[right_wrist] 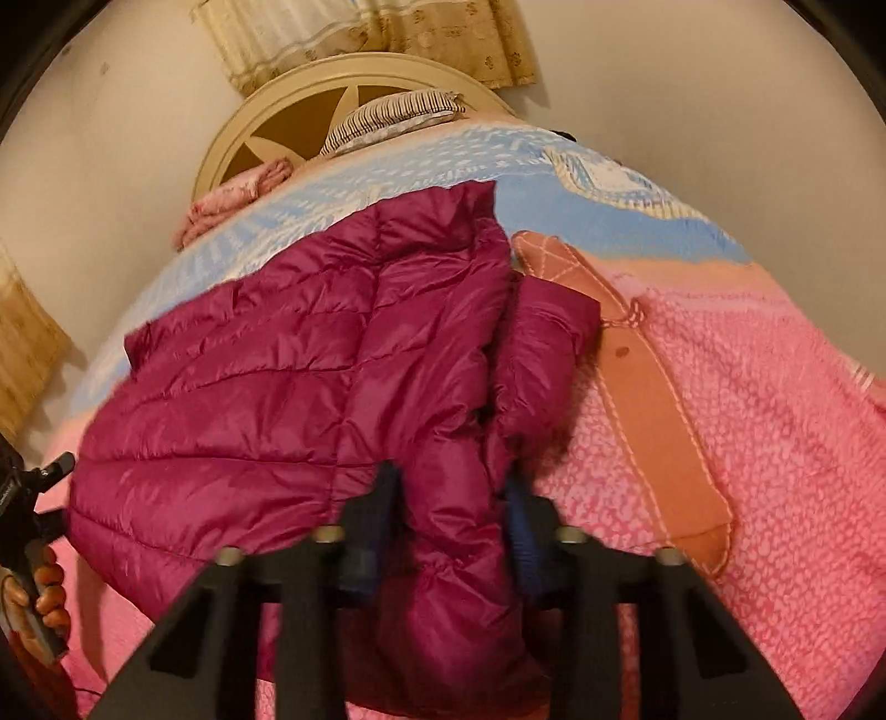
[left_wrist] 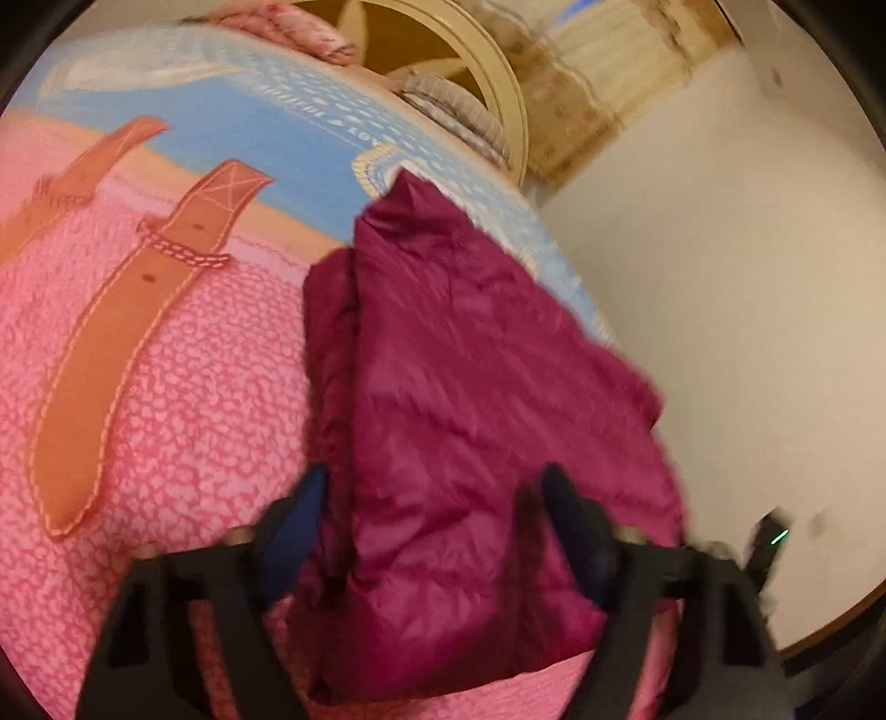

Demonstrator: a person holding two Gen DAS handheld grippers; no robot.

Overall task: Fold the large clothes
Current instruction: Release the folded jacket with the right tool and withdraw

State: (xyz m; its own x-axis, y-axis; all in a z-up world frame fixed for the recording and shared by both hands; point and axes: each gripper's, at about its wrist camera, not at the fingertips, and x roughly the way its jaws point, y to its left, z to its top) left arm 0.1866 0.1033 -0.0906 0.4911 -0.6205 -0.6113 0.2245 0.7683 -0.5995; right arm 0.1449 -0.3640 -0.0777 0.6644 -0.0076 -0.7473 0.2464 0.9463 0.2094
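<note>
A magenta quilted puffer jacket (right_wrist: 277,387) lies partly folded on a bed with a pink and blue blanket (right_wrist: 775,471). In the left wrist view the jacket (left_wrist: 470,360) runs from the blanket's blue band down toward me. My left gripper (left_wrist: 432,509) stands wide, with the jacket's near end between its blue-padded fingers (left_wrist: 299,526); I see no squeeze on it. My right gripper (right_wrist: 448,498) is much narrower, and a bunched fold of the jacket's near edge is pinched between its pads (right_wrist: 518,520). A hand (right_wrist: 50,587) on the left gripper's handle shows at the far left.
Brown strap patterns (left_wrist: 127,332) cross the blanket. At the bed's head stand a round cream headboard (right_wrist: 232,127), a striped pillow (right_wrist: 387,113) and a folded pink cloth (right_wrist: 238,194). A cream floor (left_wrist: 747,277) lies beside the bed, with curtains (right_wrist: 387,33) behind.
</note>
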